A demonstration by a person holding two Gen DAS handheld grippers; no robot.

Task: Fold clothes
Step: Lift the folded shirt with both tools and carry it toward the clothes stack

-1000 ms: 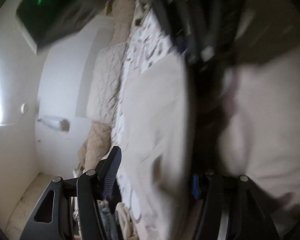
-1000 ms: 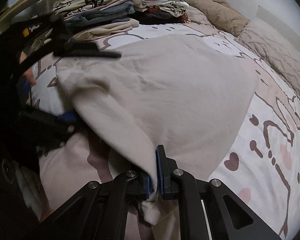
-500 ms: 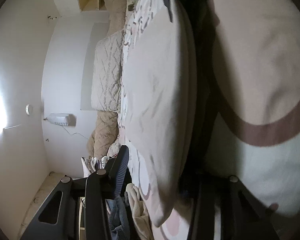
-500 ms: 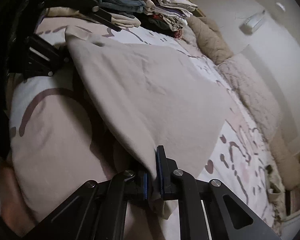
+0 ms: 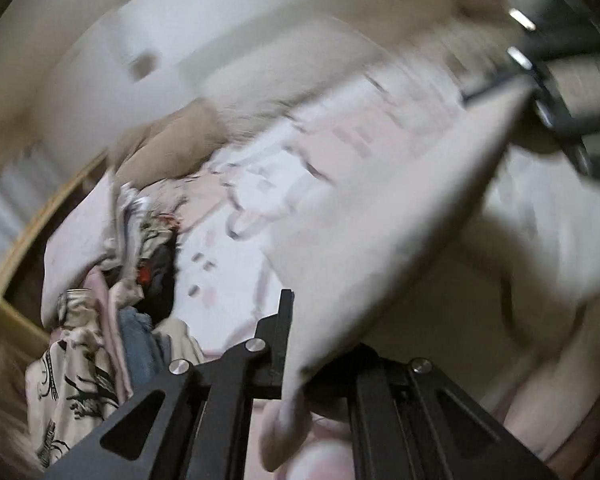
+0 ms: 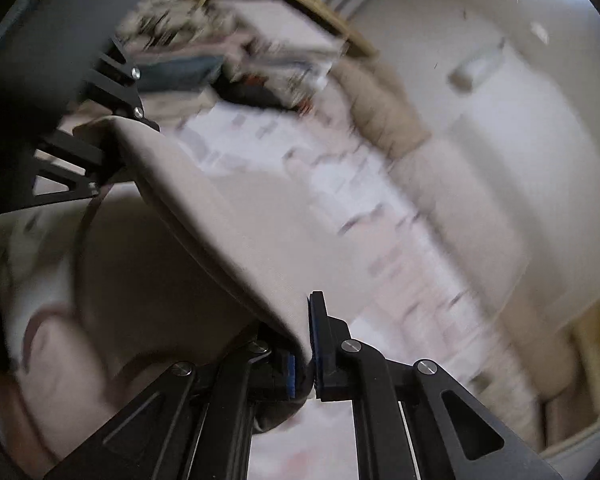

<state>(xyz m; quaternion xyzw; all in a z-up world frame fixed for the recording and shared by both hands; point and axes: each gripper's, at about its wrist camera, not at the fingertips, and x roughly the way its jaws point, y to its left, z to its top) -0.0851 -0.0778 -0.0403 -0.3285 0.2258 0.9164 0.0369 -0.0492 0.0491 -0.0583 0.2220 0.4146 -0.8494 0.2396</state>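
One beige garment (image 6: 204,216) is being held stretched above the bed (image 6: 400,264) between two grippers. Its near edge is being pinched by the right gripper (image 6: 305,344), jaws closed on the cloth. The opposite edge is being clamped by the left gripper (image 5: 290,344), likewise closed on the fabric. One stack of folded clothes (image 5: 112,292) is being kept at the bed's far side; both views are blurred.
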